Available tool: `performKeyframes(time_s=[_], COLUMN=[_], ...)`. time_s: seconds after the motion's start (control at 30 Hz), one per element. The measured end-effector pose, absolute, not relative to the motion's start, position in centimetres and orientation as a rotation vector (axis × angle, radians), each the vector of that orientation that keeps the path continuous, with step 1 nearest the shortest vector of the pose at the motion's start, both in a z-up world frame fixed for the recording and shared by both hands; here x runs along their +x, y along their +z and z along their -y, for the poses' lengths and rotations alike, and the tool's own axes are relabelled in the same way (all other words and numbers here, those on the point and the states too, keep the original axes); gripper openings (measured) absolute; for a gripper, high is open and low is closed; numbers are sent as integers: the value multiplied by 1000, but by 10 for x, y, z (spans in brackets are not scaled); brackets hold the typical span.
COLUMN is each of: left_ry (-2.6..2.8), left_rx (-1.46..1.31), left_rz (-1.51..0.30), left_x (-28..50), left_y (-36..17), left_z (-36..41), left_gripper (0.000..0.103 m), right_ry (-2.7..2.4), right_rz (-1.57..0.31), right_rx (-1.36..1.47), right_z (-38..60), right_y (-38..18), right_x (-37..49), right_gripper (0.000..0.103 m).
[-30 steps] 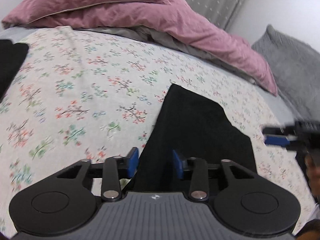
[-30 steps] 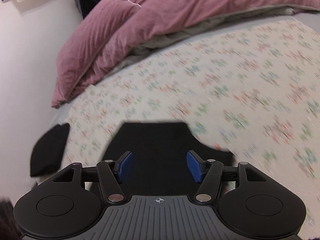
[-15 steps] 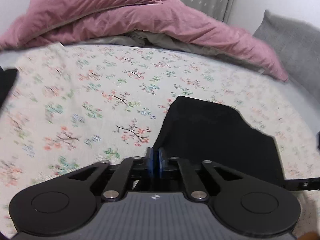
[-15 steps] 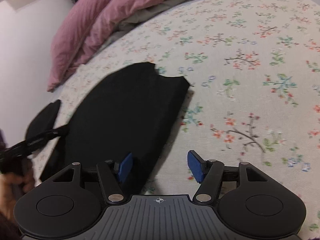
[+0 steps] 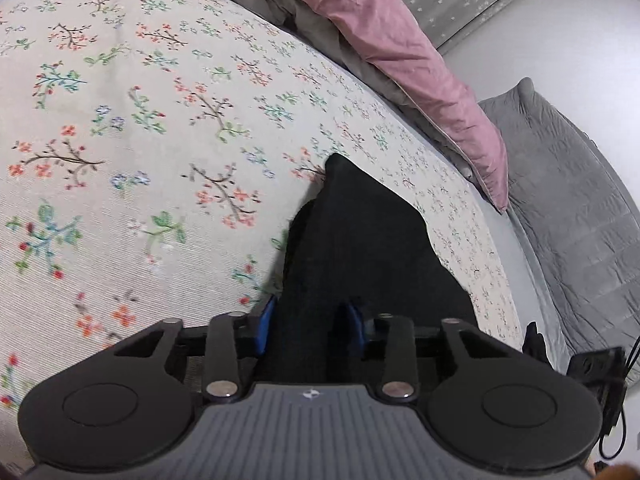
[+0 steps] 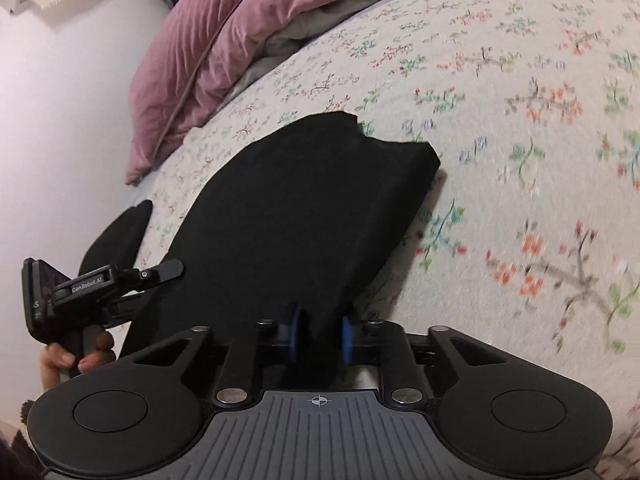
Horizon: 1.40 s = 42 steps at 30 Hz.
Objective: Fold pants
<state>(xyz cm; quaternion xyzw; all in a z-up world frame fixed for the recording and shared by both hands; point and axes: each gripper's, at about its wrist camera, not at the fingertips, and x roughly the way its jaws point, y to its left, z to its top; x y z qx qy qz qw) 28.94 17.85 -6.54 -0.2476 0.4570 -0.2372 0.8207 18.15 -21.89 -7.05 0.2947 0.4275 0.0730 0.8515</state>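
A pair of black pants (image 6: 296, 216), already folded into a compact slab, lies on a floral bedspread (image 5: 120, 140), running from the bottom centre of both wrist views up toward the middle of the frame. A pink duvet (image 5: 392, 40) is heaped at the top, and a grey blanket (image 5: 568, 184) fills the right edge of the left wrist view.

The left claw (image 5: 310, 326) straddles the near end of the pants at the bottom centre of its view. Its jaws are opening, with dark cloth between the blue pads (image 5: 266, 324) but not clearly pinched. The right claw (image 6: 320, 336) sits at the opposite near corner. Its jaws are closing, narrow now, with a ridge of fabric between them.

Both claws meet the same short edge, probably so that it can be lifted evenly for another fold. At the lower left of the right wrist view, the person's hand (image 6: 76, 354) grips the left claw's handle. A smaller black item (image 6: 120, 232) lies apart.
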Motion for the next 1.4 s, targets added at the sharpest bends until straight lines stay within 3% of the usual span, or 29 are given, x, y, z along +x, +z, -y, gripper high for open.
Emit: performKeyframes(time_s=[0.1,0.23,0.3,0.37,0.43,0.5,0.6,0.67,0.7,0.83,1.13,1.4], left_ry=[-530,-546,-543,-556,-560,-535,-513,-502,-496,-487,-468,-447], left_rx=[-509,-467,-423,-414,-420,-413,-427,-388,-375,-382,-425,-325], left_rz=[-952,-917,-909,-930,-956,-975,-974,-947,-934,-893,-817,-799], left_x=[291,290,290,291,294,293,292,288,287,292,325,313], left_y=[-62,-59,-57,-58,-61,-64,-67,-63,-62,-61,-68,-63], left_z=[-160,-128,-118,-115,-113,-110,-111,-108,-107,-102,-82,-75], left_gripper=[45,44,52,70,71,71,61,56,54,49,48,57], right_ry=[115,60,-2,-9,22,32,46,83,94,81,8,-9], right_rz=[-869,-782,-771,-779,-805,-842,-922,-957,-965,-940,-784,-778], right_rx=[571,562,584,638,694,704,720,757,757,631,526,500], right_z=[235,274,291,302,308,305,300,295,292,281,293,291], right_y=[-59,-46,-46,-49,-53,-56,-66,-75,-77,-71,-76,-75], right_x=[192,207,206,200,192,188,182,179,178,186,207,205], right_gripper=[15,17,20,30,50,55,55,44,31,21,21,32])
